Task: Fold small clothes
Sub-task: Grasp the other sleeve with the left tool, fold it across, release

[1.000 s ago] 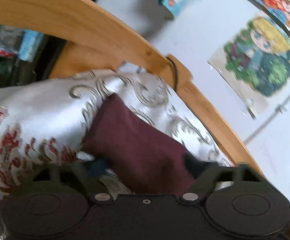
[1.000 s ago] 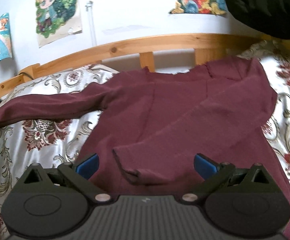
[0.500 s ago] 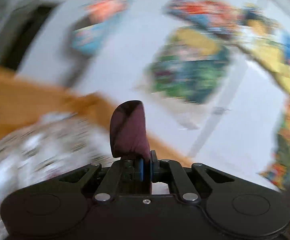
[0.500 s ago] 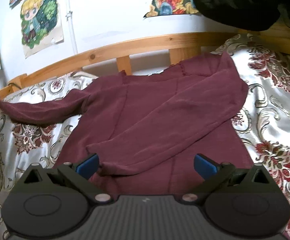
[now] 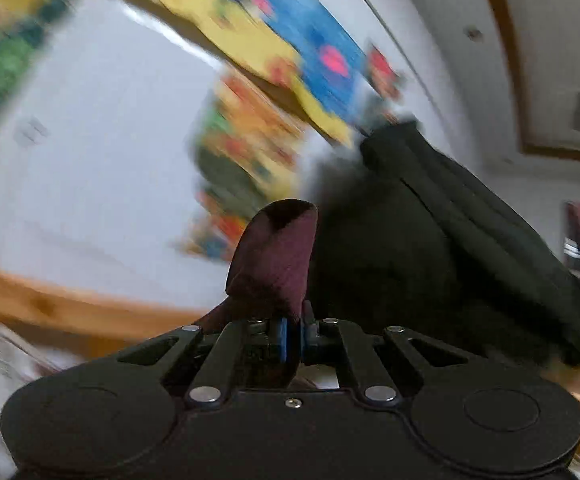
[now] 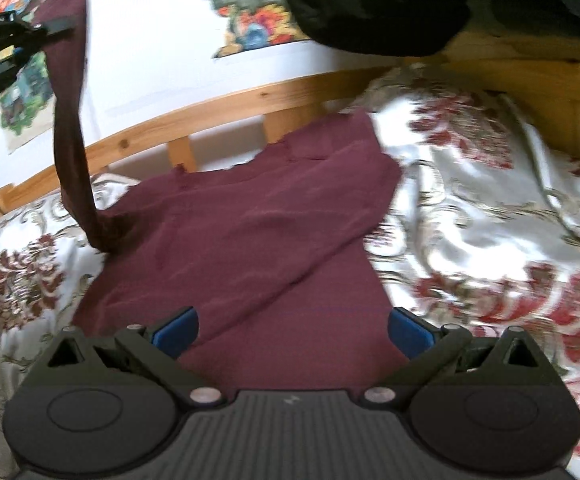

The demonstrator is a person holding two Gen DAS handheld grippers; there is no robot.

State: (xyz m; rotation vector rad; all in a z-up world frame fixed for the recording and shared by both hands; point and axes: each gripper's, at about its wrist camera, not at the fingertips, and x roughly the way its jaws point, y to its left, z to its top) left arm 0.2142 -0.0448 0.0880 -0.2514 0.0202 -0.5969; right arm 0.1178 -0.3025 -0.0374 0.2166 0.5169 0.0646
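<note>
A maroon long-sleeved top (image 6: 250,248) lies flat on the floral bedspread (image 6: 490,232), with its right sleeve folded across the body. My left gripper (image 5: 292,338) is shut on the cuff of the left sleeve (image 5: 278,256). In the right wrist view that sleeve (image 6: 70,128) hangs lifted high above the bed's left side from the left gripper (image 6: 50,26). My right gripper (image 6: 290,328) is open and empty, low over the top's lower hem.
A wooden bed rail (image 6: 210,108) runs along the far side of the bed. Cartoon posters (image 6: 250,20) hang on the white wall behind it. A person in dark clothing (image 5: 450,248) is at the right, also in the right wrist view (image 6: 410,0).
My left gripper closed on the sleeve cuff and lifted it high off the bed, swinging rightward. My right gripper stayed open and drew back a little toward the hem.
</note>
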